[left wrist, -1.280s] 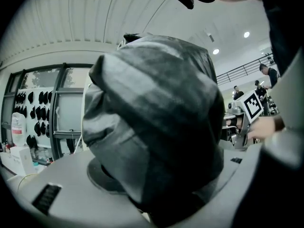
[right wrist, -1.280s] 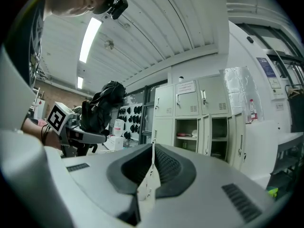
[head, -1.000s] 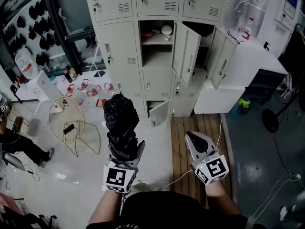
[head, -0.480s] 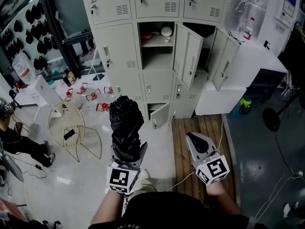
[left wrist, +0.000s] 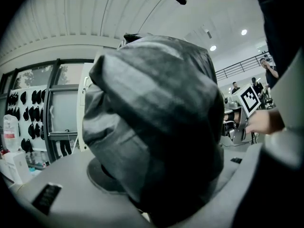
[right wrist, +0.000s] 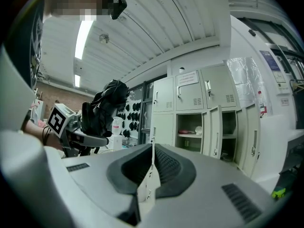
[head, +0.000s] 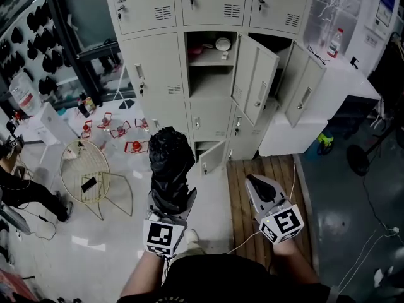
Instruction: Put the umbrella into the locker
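Note:
A folded black umbrella (head: 169, 161) stands upright in my left gripper (head: 171, 197), whose jaws are shut on its lower part. In the left gripper view the umbrella (left wrist: 156, 127) fills most of the picture and hides the lockers. My right gripper (head: 257, 183) is beside it on the right, shut with nothing between its jaws (right wrist: 152, 151). Ahead stands the pale grey locker bank (head: 158, 62), apart from both grippers. One middle compartment (head: 211, 84) is open, with a shelf holding small items above it. The right gripper view shows the umbrella (right wrist: 102, 110) at left and the lockers (right wrist: 190, 122) ahead.
Two tall locker doors (head: 255, 74) (head: 304, 92) hang open to the right, and a small bottom door (head: 211, 155) is ajar. A wire chair (head: 95, 177) and red items (head: 120, 130) are on the floor at left. A wooden pallet (head: 268, 169) lies under my right gripper. A white cabinet (head: 341, 74) stands at right.
Both grippers have moved forward toward the lockers, which sit a little nearer and lower in the head view. The umbrella stays in the left gripper; the right stays shut.

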The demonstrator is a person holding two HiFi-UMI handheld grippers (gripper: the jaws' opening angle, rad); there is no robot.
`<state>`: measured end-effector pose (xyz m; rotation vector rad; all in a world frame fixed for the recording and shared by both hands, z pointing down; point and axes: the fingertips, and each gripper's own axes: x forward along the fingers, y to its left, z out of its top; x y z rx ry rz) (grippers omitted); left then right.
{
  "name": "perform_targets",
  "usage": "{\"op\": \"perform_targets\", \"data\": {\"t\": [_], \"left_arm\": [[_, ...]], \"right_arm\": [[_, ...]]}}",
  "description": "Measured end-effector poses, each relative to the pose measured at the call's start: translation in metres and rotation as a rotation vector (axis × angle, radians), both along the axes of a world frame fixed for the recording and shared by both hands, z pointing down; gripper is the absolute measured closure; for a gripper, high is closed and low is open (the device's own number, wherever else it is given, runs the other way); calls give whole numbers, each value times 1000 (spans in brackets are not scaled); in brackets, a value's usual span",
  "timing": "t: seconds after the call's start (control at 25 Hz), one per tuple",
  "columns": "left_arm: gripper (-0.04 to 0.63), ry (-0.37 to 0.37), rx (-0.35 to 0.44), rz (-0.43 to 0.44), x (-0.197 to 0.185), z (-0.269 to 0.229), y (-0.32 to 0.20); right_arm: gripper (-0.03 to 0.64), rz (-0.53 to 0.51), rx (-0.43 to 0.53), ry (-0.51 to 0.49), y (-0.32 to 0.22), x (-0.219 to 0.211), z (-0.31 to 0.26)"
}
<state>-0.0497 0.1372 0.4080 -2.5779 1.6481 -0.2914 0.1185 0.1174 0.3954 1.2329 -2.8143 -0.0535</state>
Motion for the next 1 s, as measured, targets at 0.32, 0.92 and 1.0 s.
{"op": "perform_targets", "data": {"t": [0.32, 0.92, 1.0], "left_arm": [[307, 2, -3, 36, -19, 3, -36], [307, 9, -2, 89, -60, 5, -101], [307, 18, 5, 93, -68, 4, -109]], "right_arm": [[584, -7, -22, 3, -40, -30, 4], [584, 41, -52, 12, -93, -69, 6], [584, 49, -52, 14, -98, -75, 6]]}}
